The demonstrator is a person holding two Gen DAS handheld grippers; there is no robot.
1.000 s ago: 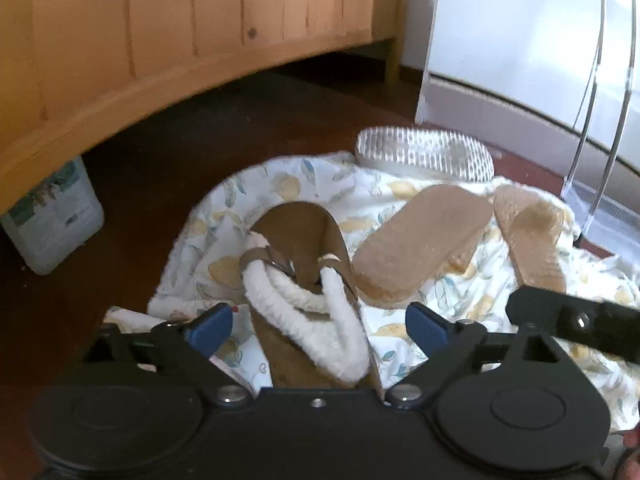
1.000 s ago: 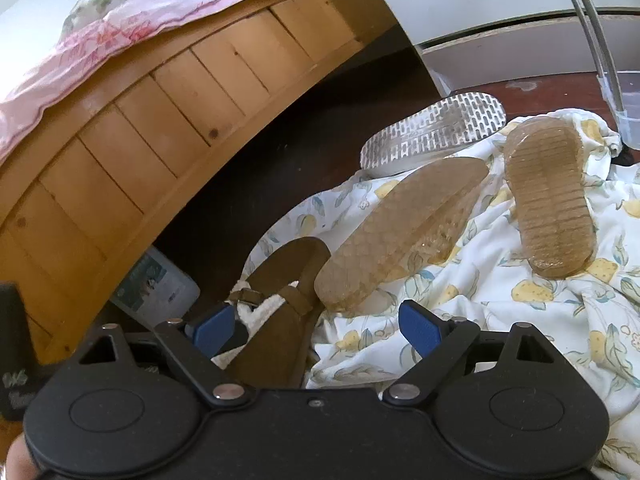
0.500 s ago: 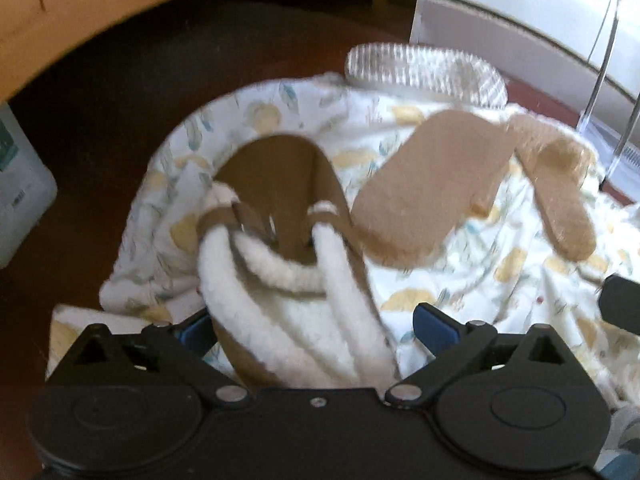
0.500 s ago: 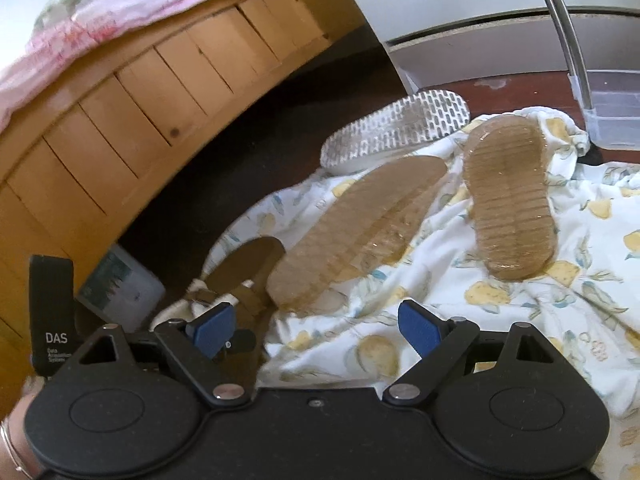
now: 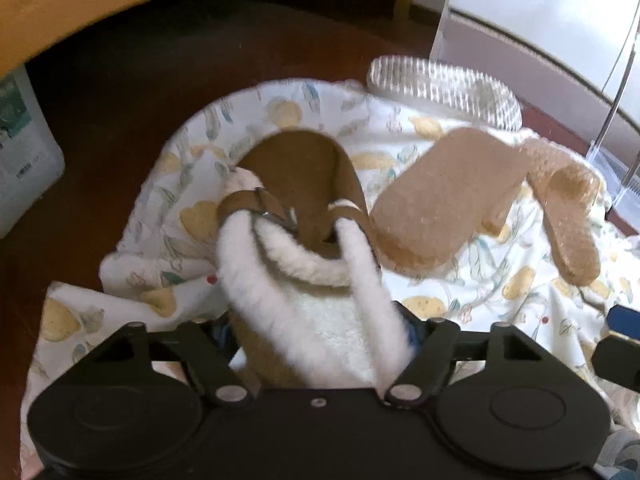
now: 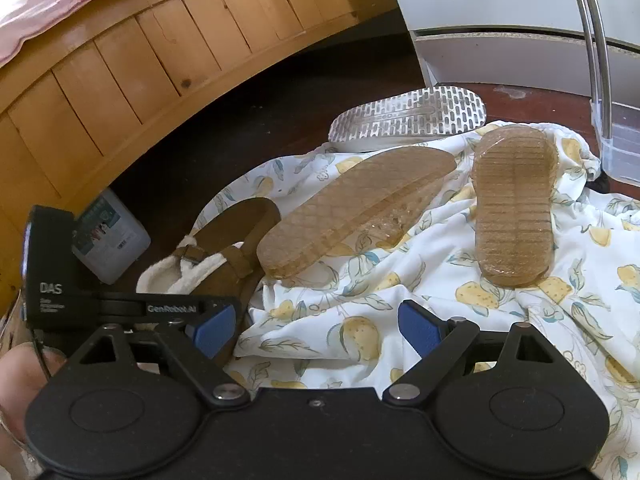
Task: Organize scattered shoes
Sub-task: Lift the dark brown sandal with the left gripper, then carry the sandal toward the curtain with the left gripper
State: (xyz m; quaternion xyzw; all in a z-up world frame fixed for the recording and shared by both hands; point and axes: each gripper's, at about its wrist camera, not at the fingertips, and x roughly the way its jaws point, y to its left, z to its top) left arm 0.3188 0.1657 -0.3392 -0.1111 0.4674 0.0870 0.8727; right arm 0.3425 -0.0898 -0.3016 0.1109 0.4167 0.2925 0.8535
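Slipper [image 5: 304, 216], brown with fleece lining, sits on our lemon-print cloth [image 5: 460, 304]; our left gripper [image 5: 320, 332] clamps its heel. To its right, two amber soles [image 6: 352, 208] lie upturned. Our right gripper [image 6: 316, 330] hovers open above the cloth.

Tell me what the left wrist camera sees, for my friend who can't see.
A brown fleece-lined slipper sits between the left gripper fingers, on a lemon-print cloth. Two tan-soled shoes lie upside down beyond it.
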